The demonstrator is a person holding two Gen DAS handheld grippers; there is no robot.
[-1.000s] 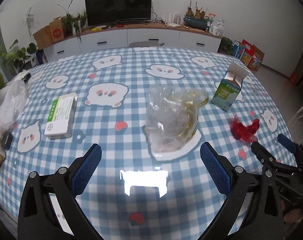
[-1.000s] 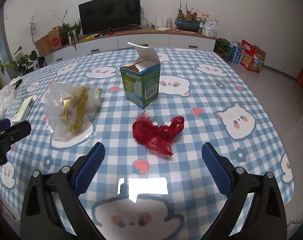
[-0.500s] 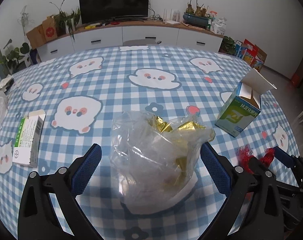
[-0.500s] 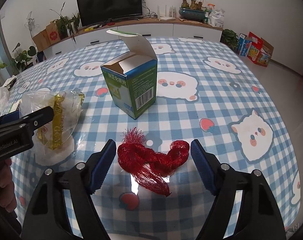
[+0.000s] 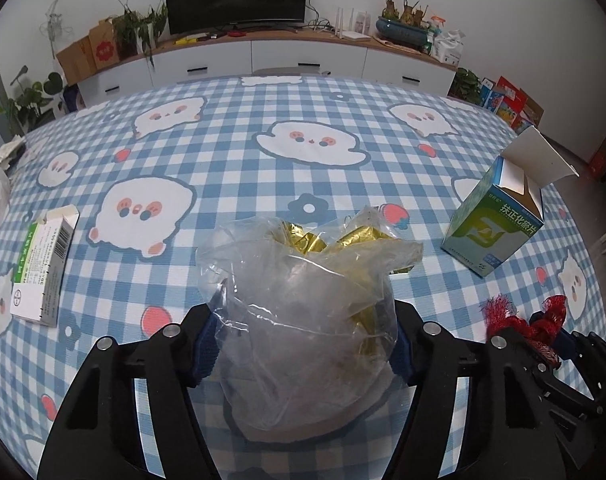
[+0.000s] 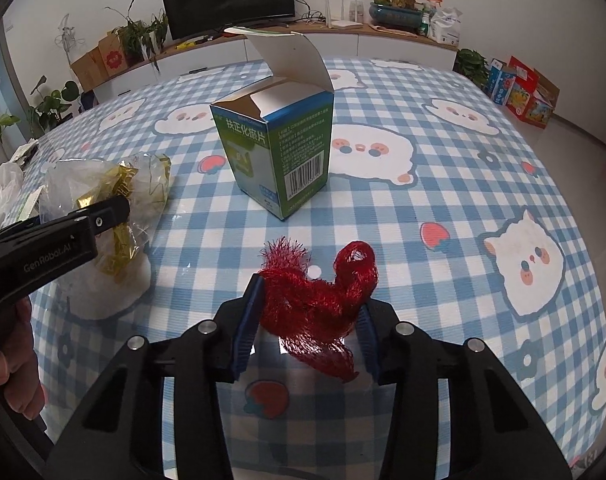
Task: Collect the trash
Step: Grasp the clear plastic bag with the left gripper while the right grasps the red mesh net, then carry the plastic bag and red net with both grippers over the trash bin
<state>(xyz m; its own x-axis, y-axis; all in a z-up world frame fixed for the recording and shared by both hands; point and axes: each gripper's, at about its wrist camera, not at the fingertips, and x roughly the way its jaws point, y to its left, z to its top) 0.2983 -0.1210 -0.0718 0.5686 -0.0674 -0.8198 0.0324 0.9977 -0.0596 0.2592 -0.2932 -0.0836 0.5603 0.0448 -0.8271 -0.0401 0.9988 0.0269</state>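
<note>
Clear plastic bag point(image 5: 303, 312) squeezed between the left gripper point(image 5: 303, 344) fingers, just closing; right gripper point(image 6: 307, 328) fingers, closing too, pinch the red mesh net point(image 6: 319, 300).

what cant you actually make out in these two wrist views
- Left wrist: the left gripper pads, hidden behind the clear plastic bag.
- Left wrist: small print on the flat white box, too small.
- Right wrist: the red mesh net underside, hidden by its own folds.
</note>
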